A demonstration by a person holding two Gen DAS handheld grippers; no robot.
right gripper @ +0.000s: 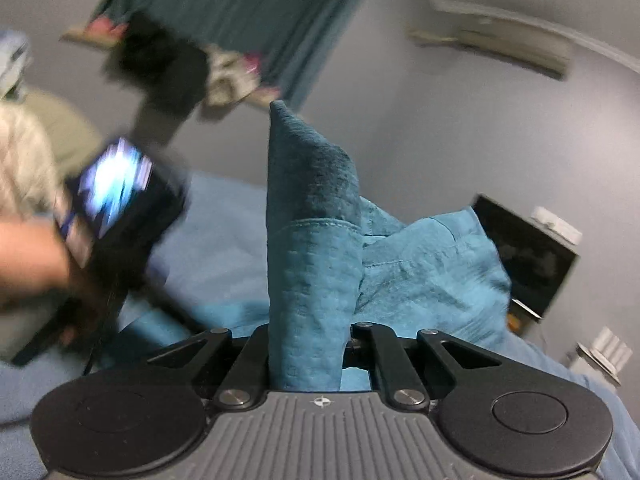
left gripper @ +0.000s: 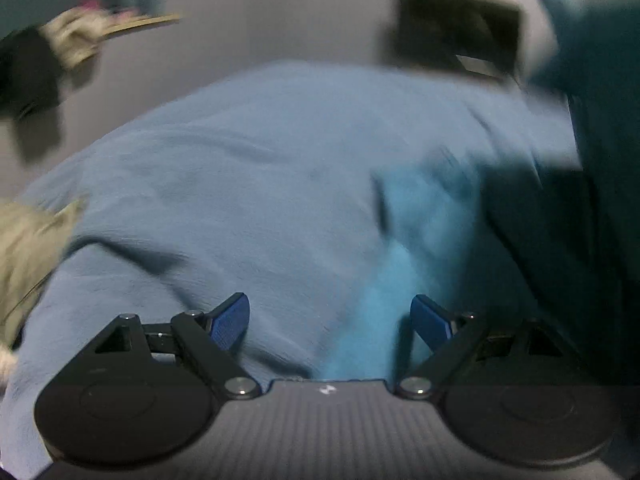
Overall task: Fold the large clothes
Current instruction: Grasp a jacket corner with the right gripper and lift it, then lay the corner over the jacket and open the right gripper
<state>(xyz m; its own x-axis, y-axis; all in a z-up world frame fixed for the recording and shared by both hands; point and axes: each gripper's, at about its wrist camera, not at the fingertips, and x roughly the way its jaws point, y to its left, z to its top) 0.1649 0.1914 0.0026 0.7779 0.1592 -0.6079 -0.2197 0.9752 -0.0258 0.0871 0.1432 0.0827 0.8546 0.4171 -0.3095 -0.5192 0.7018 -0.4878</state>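
Observation:
A teal textured garment is clamped in my right gripper; a folded edge stands up between the jaws and the rest trails down onto the blue bed sheet. In the left wrist view the same teal garment lies blurred on the sheet and hangs dark at the right. My left gripper is open and empty, its blue fingertips wide apart just above the sheet. The left gripper's body, held by a hand, shows blurred in the right wrist view.
A black monitor stands against the grey wall behind the bed. A beige garment lies at the bed's left edge. Dark and pale clothes hang by a teal curtain. An air conditioner is on the wall.

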